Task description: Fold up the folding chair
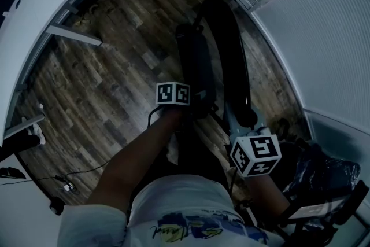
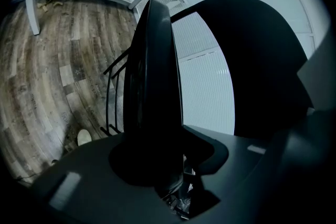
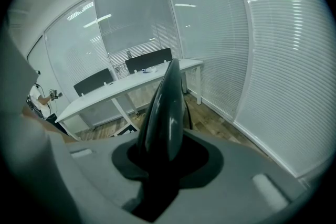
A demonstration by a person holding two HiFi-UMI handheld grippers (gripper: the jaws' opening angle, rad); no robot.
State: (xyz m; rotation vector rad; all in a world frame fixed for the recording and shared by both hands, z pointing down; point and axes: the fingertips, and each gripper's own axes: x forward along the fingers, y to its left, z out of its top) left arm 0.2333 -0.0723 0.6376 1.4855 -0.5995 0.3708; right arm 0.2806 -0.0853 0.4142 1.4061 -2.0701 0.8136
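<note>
Two grippers, two grips. Your left gripper [image 2: 164, 165] has its jaws clamped on the thin edge of one dark panel of the folding chair [image 1: 228, 49], and that edge fills the notch between them. Your right gripper [image 3: 161, 165] is doing the same on the other panel, which is glossy and tapered and sits snug in the jaws. Neither gripper is wide open or fully closed, since the panel thickness sets the gap.

Some bits are hard to read. From the head view both sets of fingertips are tucked behind the marker cubes, left [image 1: 173, 93] and right [image 1: 255, 154], so the actual contact only shows in the gripper views. The left gripper view is very dark and the panel is basically a silhouette, with a few thin black frame tubes [image 2: 113, 92] poking out beside it. Most of the legs are hidden. There's a dark lumpy thing [image 1: 326, 176] at your lower right that I can't identify.

The chair itself stands on the wood floor [image 1: 115, 66] right in front of you, just beside the blind-covered wall [image 1: 324, 37]. Its two black panels are both near upright, side by side with a narrow gap between them
</note>
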